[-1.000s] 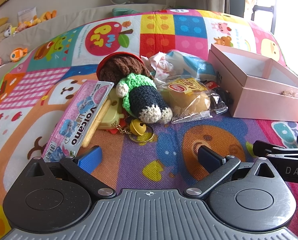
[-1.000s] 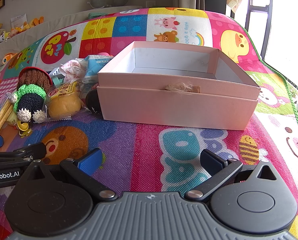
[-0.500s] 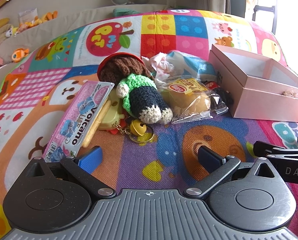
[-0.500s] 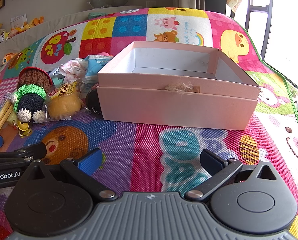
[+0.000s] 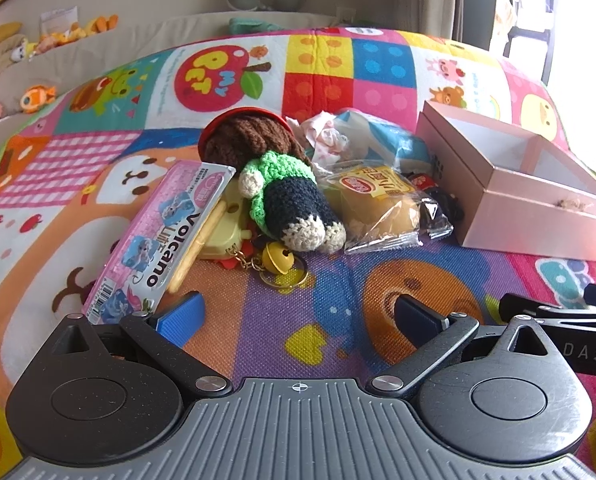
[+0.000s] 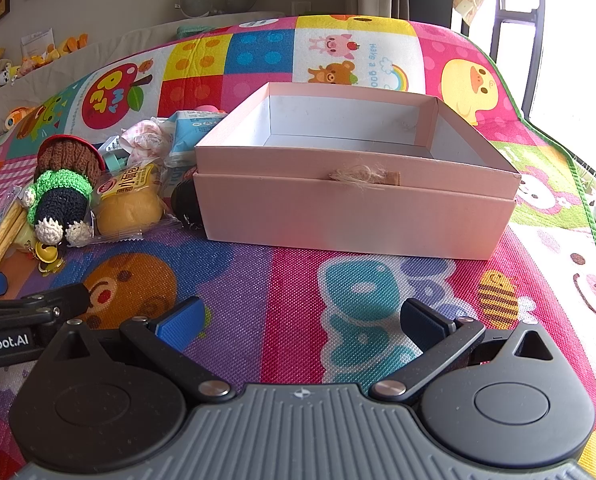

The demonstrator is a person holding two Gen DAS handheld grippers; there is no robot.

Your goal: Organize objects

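Black gripper (image 5: pixel 298 314), seemingly blue-padded.

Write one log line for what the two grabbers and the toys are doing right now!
left gripper: open, empty | right gripper: open, empty | pink box: nothing visible inside | toy and snack pile: on mat, left of box

Cartoon play mat (image 6: pixel 298 300) — pink box (image 6: pixel 354 216), snack pile (image 5: pixel 298 200) beside it
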